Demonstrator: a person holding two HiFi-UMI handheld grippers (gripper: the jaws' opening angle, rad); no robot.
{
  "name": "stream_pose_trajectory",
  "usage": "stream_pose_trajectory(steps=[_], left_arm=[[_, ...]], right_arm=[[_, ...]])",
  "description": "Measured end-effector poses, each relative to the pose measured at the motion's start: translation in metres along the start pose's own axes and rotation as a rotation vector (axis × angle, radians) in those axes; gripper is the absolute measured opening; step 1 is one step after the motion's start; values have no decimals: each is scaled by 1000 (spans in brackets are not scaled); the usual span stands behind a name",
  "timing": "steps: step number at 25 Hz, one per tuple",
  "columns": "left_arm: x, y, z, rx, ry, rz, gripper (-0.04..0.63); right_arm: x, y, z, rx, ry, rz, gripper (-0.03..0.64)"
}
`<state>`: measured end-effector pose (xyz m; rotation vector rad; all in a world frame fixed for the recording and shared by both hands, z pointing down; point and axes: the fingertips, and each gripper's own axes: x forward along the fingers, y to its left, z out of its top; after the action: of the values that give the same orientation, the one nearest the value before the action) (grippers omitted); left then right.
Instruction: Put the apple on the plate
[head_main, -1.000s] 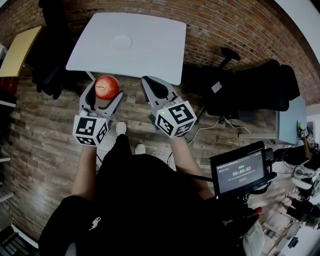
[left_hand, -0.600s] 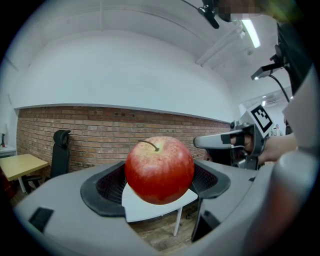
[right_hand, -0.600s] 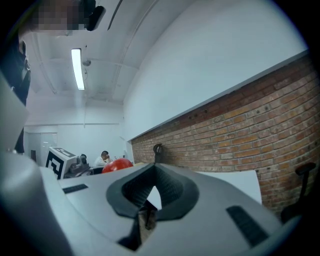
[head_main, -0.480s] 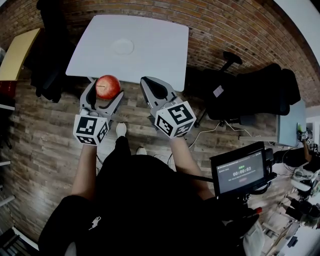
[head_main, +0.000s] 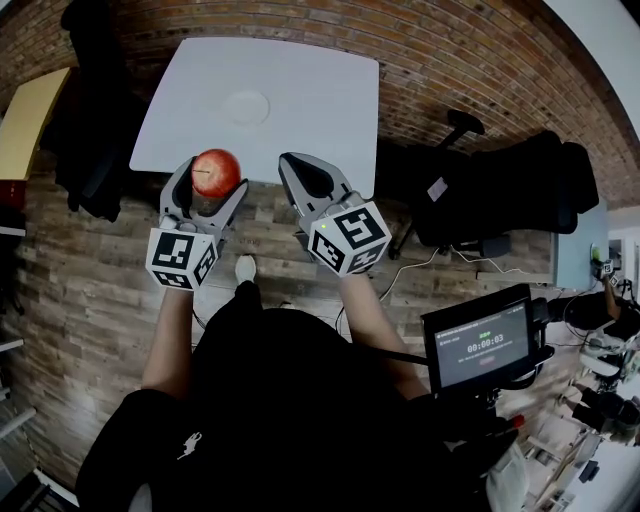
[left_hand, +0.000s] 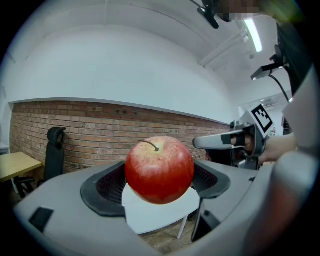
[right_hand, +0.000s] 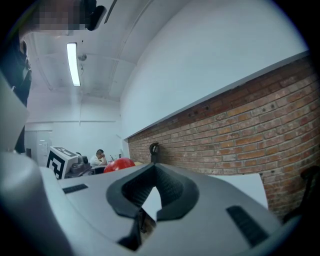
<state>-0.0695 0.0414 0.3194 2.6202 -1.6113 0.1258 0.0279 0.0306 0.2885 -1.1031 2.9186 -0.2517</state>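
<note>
A red apple (head_main: 214, 172) sits between the jaws of my left gripper (head_main: 207, 188), which is shut on it, stem up. In the left gripper view the apple (left_hand: 159, 170) fills the middle, with the white table (left_hand: 162, 216) below it. The white plate (head_main: 247, 107) lies near the middle of the white table (head_main: 320, 110), beyond the apple. The apple hangs at the table's near edge. My right gripper (head_main: 300, 172) is level beside it on the right, shut and holding nothing; its pads (right_hand: 172, 197) meet in the right gripper view, where the apple (right_hand: 119, 164) shows at the left.
A black office chair (head_main: 500, 180) stands right of the table. A dark chair with clothing (head_main: 90, 130) and a wooden desk (head_main: 30, 115) are at the left. Behind the table is a brick wall (head_main: 450, 60). A small screen (head_main: 485, 345) hangs at my right side.
Both grippers have moved forward towards the table with the apple still held. The table's near edge, which was ahead of the apple, is now under it.
</note>
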Motion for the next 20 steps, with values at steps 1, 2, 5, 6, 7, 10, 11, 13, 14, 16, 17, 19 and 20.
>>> stream_pose_trajectory(steps=[1, 2, 5, 6, 7, 10, 11, 13, 14, 16, 17, 19, 20], left_arm=[[4, 6, -1, -2, 0, -7, 405], [8, 12, -2, -4, 0, -14, 405], [19, 26, -2, -14, -1, -36, 405], [21, 29, -1, -15, -2, -43, 405], [22, 31, 1, -16, -3, -48, 405], [28, 42, 4, -18, -7, -63, 405], [30, 46, 4, -19, -6, -69, 405], [34, 55, 3, -19, -3, -80, 405], [37, 59, 2, -19, -2, -85, 405], [42, 67, 2, -22, 1, -92, 405], [44, 71, 1, -23, 1, -96, 405], [49, 79, 1, -23, 1, -103, 405], [51, 83, 0, -23, 0, -107, 405]], right_arm=[[6, -2, 0, -1, 1, -6, 3], [13, -4, -1, -2, 4, -12, 3], [28, -9, -2, -1, 11, -31, 3], [30, -9, 0, 1, 12, -35, 3], [33, -9, 1, 2, 14, -39, 3], [43, -9, 3, -16, 23, -51, 3], [47, -8, 4, -24, 27, -56, 3], [57, -8, 5, -31, 29, -61, 3], [62, -9, 5, -30, 29, -63, 3], [71, -11, 6, -31, 30, -68, 3], [75, -12, 6, -33, 31, -72, 3], [83, -13, 6, -40, 34, -79, 3], [87, -13, 6, -43, 35, -82, 3]])
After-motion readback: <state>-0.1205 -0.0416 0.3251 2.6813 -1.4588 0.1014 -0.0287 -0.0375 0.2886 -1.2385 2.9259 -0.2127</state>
